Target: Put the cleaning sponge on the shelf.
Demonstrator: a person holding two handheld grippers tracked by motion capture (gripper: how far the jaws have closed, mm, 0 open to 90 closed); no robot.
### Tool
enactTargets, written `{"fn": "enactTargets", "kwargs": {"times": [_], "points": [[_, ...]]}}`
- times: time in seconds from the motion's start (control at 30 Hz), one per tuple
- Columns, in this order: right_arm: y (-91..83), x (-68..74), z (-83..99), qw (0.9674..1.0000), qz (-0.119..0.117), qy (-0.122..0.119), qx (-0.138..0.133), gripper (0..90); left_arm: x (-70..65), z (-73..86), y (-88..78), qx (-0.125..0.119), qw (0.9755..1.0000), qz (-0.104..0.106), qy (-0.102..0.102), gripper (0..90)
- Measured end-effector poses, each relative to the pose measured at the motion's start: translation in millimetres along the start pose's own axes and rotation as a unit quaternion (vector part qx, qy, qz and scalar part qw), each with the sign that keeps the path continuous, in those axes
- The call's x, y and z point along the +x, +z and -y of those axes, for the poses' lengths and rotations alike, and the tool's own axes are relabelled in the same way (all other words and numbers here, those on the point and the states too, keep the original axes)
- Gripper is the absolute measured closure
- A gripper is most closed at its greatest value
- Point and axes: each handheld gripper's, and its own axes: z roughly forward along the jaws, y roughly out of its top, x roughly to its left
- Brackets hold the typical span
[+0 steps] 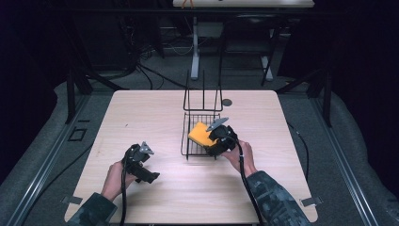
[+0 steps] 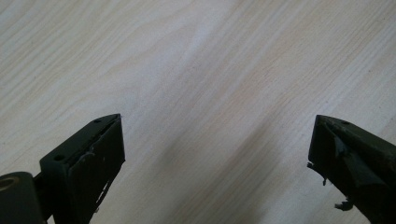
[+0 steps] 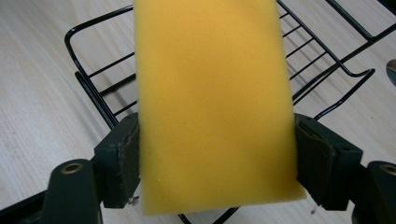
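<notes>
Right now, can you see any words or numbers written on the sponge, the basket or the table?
None: no words, numbers or signs can be read. The yellow foam sponge is plain. The black wire basket and the light wooden table carry no writing, and neither does the right gripper clamping the sponge.

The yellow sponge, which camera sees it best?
The right gripper view: the sponge is big and close there, pinched between the jaws over the wire rack. The high view shows it small and partly covered. The left gripper view looks at the table.
</notes>
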Motion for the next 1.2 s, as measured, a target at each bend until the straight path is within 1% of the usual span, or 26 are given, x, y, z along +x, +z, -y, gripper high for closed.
{"fn": "enactTargets", "kwargs": {"times": [0.07, 0.17, 0.27, 0.3, 0.33, 0.5, 0.7, 0.93, 1.17, 1.2], "points": [[0.6, 0.3, 0.3, 1.0000, 0.002, 0.002, -0.002, 24.1, 0.2, 0.0, 0.3, 0.000, 1.0000, 0.000, 0.000, 3.7], [2.7, 3.1, 0.6, 1.0000, 0.009, -0.003, 0.000, 23.9, -0.3, -0.4, 0.7, 0.001, 1.0000, 0.002, 0.001, 3.7], [3.8, 4.4, 0.8, 0.9999, 0.010, -0.002, -0.003, 23.7, -0.8, -0.2, 0.5, 0.001, 1.0000, 0.000, 0.001, 3.7], [3.7, 4.7, 1.0, 1.0000, 0.007, 0.003, -0.005, 23.7, -0.7, -0.1, 0.4, 0.000, 1.0000, 0.000, 0.001, 3.7], [3.2, 3.4, 2.0, 0.9999, 0.009, -0.001, -0.006, 23.6, -0.6, 0.0, 0.2, 0.000, 1.0000, -0.001, 0.001, 3.7], [2.8, 3.1, 3.2, 0.9998, 0.011, 0.001, -0.015, 23.4, -0.3, 0.1, -0.1, -0.001, 1.0000, 0.000, 0.001, 3.7], [3.3, 0.9, 4.5, 0.9997, 0.006, 0.015, -0.020, 23.3, -0.5, -0.2, 0.2, -0.001, 1.0000, 0.000, 0.001, 3.7], [4.7, 0.5, 4.7, 0.9997, 0.004, 0.015, -0.020, 23.0, -0.7, -0.3, 0.7, 0.001, 1.0000, 0.001, 0.000, 3.7], [5.6, -0.1, 5.1, 0.9995, -0.007, 0.021, -0.023, 22.0, -0.7, -0.4, 1.0, 0.002, 1.0000, 0.003, 0.001, 3.7], [5.6, -0.3, 5.2, 0.9995, -0.008, 0.019, -0.023, 21.7, -0.8, -0.3, 1.0, 0.002, 1.0000, 0.003, 0.000, 3.7]]}}
